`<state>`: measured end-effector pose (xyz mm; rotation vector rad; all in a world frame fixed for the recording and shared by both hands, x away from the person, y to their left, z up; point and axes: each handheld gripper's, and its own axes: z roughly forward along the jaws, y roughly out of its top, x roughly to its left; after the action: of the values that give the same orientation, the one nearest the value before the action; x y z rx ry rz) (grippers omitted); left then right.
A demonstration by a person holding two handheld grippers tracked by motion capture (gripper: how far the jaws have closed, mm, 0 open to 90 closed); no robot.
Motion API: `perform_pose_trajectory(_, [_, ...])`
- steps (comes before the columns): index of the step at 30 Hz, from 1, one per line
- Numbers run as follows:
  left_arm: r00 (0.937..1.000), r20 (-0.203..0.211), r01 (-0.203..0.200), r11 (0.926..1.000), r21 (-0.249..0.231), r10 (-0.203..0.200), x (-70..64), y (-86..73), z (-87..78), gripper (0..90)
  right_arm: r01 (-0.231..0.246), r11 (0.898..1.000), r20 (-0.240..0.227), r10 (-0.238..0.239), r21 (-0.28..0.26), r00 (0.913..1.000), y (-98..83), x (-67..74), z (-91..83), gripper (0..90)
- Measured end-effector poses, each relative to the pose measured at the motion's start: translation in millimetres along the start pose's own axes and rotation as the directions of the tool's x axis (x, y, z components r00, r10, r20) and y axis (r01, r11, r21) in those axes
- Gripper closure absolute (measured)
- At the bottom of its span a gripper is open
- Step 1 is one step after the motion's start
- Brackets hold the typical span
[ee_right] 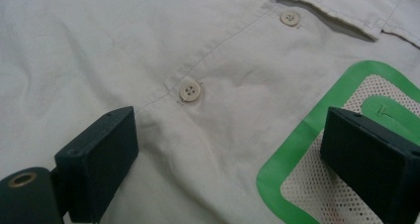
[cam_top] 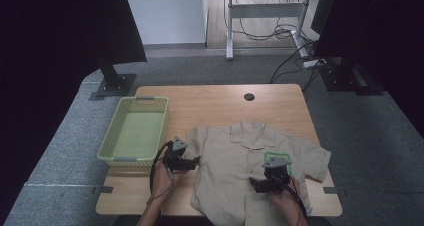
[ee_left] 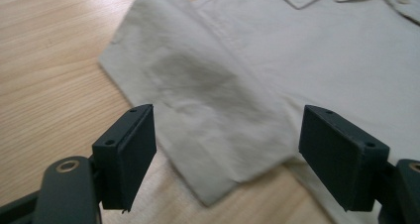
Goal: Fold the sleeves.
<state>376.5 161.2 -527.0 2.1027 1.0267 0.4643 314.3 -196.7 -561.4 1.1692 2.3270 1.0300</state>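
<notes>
A beige short-sleeved shirt [cam_top: 240,161] lies face up on the wooden table [cam_top: 210,103], collar to the far side, with a green-edged mesh pocket [cam_top: 276,156] on its chest. My left gripper [cam_top: 196,161] hovers at the shirt's left sleeve [ee_left: 198,100], jaws apart, nothing between them. Over the pocket area, my right gripper [cam_top: 255,185] stands open above the button placket [ee_right: 190,90] and the green pocket [ee_right: 317,149]. Both are held by hands coming from the near edge.
A pale green plastic basket [cam_top: 112,138] stands at the table's left side, beside the left gripper. A round cable hole [cam_top: 249,96] sits near the far edge. Black stands and a desk with cables are beyond the table.
</notes>
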Motion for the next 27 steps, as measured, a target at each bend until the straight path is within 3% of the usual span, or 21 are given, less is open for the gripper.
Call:
perform_pose_trajectory(6, [0.9993,-0.033,0.019,0.9993,0.033,-0.018,7.5,3.6,14.7,23.2,-0.003,1.000,0.003,0.003,-0.001,1.0000,-6.7,1.0,-6.9,7.3])
perform_pose_trajectory(10, [0.9981,-0.062,0.007,0.9969,0.078,-0.002,8.7,3.0,26.2,27.4,-0.004,1.000,0.004,0.004,0.000,1.0000,-8.0,1.2,-8.3,7.4])
perform_pose_trajectory(12, [0.9990,-0.043,0.017,0.9974,0.071,-0.014,9.4,-0.1,28.3,31.3,-0.005,1.000,0.004,0.005,0.000,1.0000,-8.0,1.3,-8.3,7.4])
perform_pose_trajectory(17, [0.9992,-0.033,0.026,0.9987,0.045,-0.024,7.1,-2.9,25.2,53.6,-0.004,1.000,0.004,0.004,0.000,1.0000,-8.0,1.3,-8.3,7.3])
perform_pose_trajectory(22, [0.9995,-0.005,0.032,0.9982,0.050,-0.032,3.8,-2.8,23.7,84.7,-0.005,1.000,0.007,0.005,0.000,1.0000,-7.8,1.7,-8.0,7.2])
perform_pose_trajectory(27, [0.9990,-0.045,0.005,0.9972,0.075,-0.001,-0.8,0.3,19.6,87.0,-0.005,1.000,0.009,0.005,0.001,0.9999,-6.6,2.8,-6.7,6.8])
